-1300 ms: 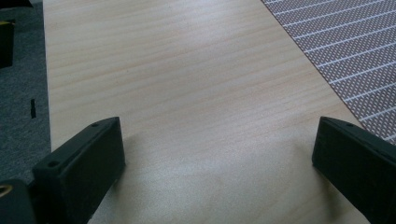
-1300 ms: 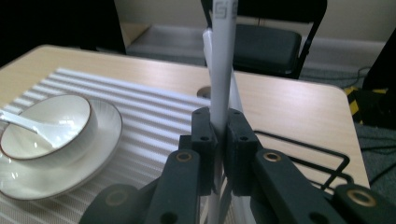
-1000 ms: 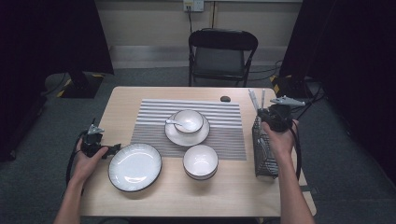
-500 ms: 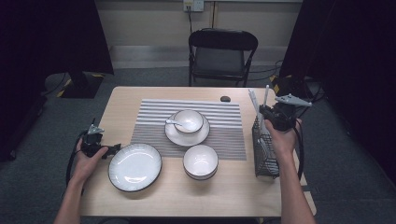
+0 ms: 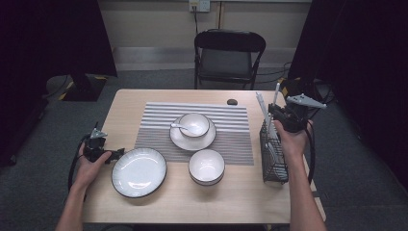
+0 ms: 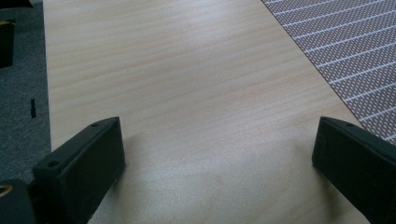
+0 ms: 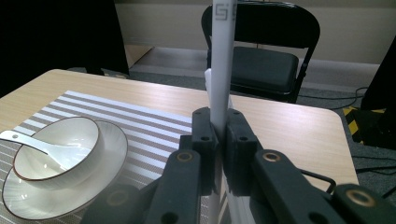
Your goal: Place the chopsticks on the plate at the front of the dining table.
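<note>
My right gripper (image 5: 281, 114) hovers over the back end of a black wire cutlery basket (image 5: 274, 161) at the table's right edge. In the right gripper view its jaws (image 7: 219, 119) are shut on a white chopstick-like stick (image 7: 223, 56) that stands upright; the same stick (image 5: 276, 92) pokes up past the gripper in the high view. More white utensils (image 5: 262, 105) lean out of the basket. My left gripper (image 5: 113, 152) rests at the table's left edge beside a large white plate (image 5: 139, 172). Its jaws (image 6: 215, 140) stand wide open over bare wood.
A striped placemat (image 5: 226, 139) carries a saucer (image 5: 179, 139) holding a bowl (image 5: 199, 120) and a white spoon (image 5: 183, 128). A second bowl (image 5: 207, 166) sits at the mat's front edge. A small dark object (image 5: 232, 101) lies behind the mat. Behind the table stands a black folding chair (image 5: 228, 55).
The right hand has shifted slightly to the right with the white stick still in its grip. The left hand has stayed where it was.
</note>
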A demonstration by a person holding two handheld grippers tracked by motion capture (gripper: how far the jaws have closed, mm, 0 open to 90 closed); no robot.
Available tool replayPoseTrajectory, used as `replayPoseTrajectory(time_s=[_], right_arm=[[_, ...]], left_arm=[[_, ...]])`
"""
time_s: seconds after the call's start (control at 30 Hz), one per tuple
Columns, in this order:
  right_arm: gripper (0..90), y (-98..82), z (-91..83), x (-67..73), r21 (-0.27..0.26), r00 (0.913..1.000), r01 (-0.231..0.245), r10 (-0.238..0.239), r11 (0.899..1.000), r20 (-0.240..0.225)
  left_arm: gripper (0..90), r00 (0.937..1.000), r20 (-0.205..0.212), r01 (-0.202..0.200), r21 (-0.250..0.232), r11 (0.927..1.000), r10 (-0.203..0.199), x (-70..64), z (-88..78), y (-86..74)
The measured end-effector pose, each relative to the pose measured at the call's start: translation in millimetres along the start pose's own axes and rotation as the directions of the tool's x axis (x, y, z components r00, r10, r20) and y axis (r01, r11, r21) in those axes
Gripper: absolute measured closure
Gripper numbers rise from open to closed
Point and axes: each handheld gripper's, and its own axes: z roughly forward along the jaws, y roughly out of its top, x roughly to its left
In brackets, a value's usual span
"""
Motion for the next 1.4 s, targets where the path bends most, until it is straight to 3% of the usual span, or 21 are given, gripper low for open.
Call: replayPoseTrajectory(time_s=[0.9, 1.4], right_arm=[[84.7, 18.1, -6.2, 5.3, -0.069, 0.9998, 0.000, -0.001, 0.998, -0.022], [84.7, 29.0, -8.5, 8.6, -0.087, 0.9990, 0.031, -0.034, 0.996, -0.030]], left_arm=[[1.8, 1.0000, 0.000, 0.000, 0.000, 1.0000, 0.000, 0.0, 0.0, 0.0], [1.8, 1.0000, 0.000, 0.000, 0.000, 1.0000, 0.000, 0.0, 0.0, 0.0]])
